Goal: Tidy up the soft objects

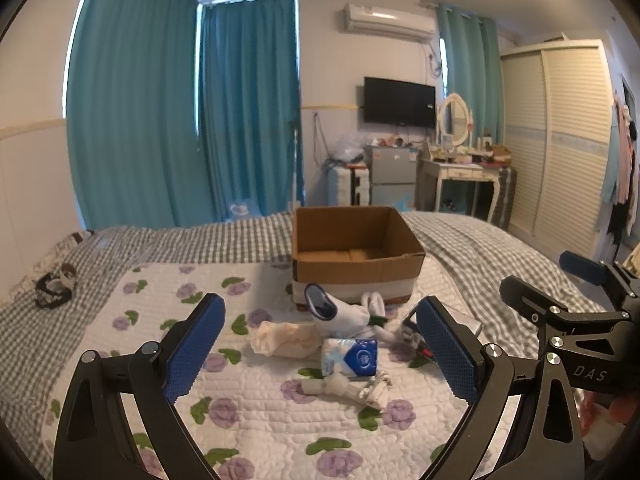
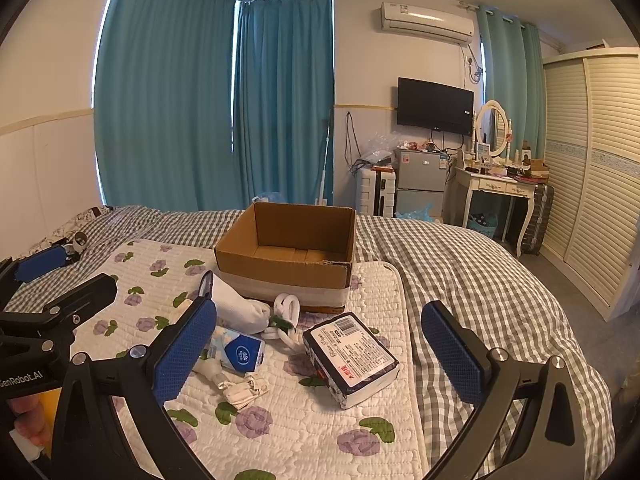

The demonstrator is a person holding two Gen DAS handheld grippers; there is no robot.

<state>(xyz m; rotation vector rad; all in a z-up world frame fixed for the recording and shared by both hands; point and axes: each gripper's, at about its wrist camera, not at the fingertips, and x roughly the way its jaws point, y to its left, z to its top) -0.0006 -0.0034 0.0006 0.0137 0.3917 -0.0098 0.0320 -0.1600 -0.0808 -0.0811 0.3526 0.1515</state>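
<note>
An open cardboard box (image 1: 356,252) (image 2: 288,252) stands on the bed's floral quilt (image 1: 256,412). In front of it lies a pile: a white sock with a blue cuff (image 1: 332,308) (image 2: 236,308), a cream cloth (image 1: 286,338), a blue tissue pack (image 1: 352,358) (image 2: 242,354), a white cord bundle (image 1: 352,390) (image 2: 240,390) and white looped straps (image 2: 286,308). A dark wrapped pack with a white label (image 2: 352,356) lies to the right. My left gripper (image 1: 320,344) is open above the pile. My right gripper (image 2: 320,344) is open above the wrapped pack.
A grey checked blanket (image 2: 460,280) covers the bed around the quilt. A dark small item (image 1: 56,284) lies at the far left. A fridge (image 2: 420,184), a dressing table (image 2: 500,192) and a wardrobe (image 2: 592,168) stand beyond the bed.
</note>
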